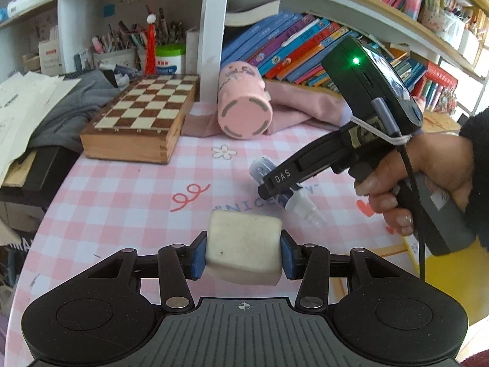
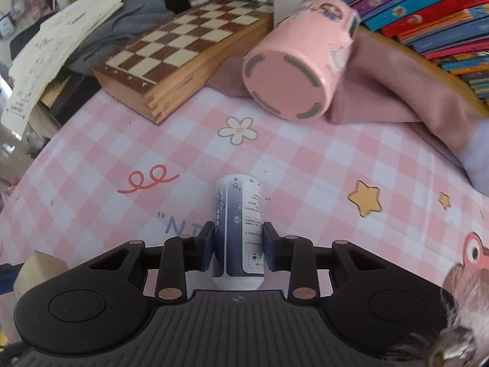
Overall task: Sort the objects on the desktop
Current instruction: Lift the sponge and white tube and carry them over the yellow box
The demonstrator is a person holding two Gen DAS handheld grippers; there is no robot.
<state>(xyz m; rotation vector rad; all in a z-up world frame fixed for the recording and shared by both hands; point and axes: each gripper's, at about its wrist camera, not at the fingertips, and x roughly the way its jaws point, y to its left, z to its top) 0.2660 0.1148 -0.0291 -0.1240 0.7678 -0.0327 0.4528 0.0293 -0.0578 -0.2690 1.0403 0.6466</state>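
Fingers of left gripper (image 1: 243,252) pinching white block (image 1: 244,246), right gripper (image 2: 237,246) clamping small bottle (image 2: 238,229).

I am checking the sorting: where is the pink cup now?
In both views the pink cup lies tipped at the table's back, between the chessboard and pink cloth.

My left claw (image 1: 243,252) is matt black plastic with blue rubbery pads, its eraser (image 1: 244,246) dull, off-white and scuffed. The spray bottle (image 2: 238,232) looks smooth glossy plastic; the chessboard box (image 1: 140,122) is varnished wood, the counter (image 1: 122,202) covered in smooth checked cloth
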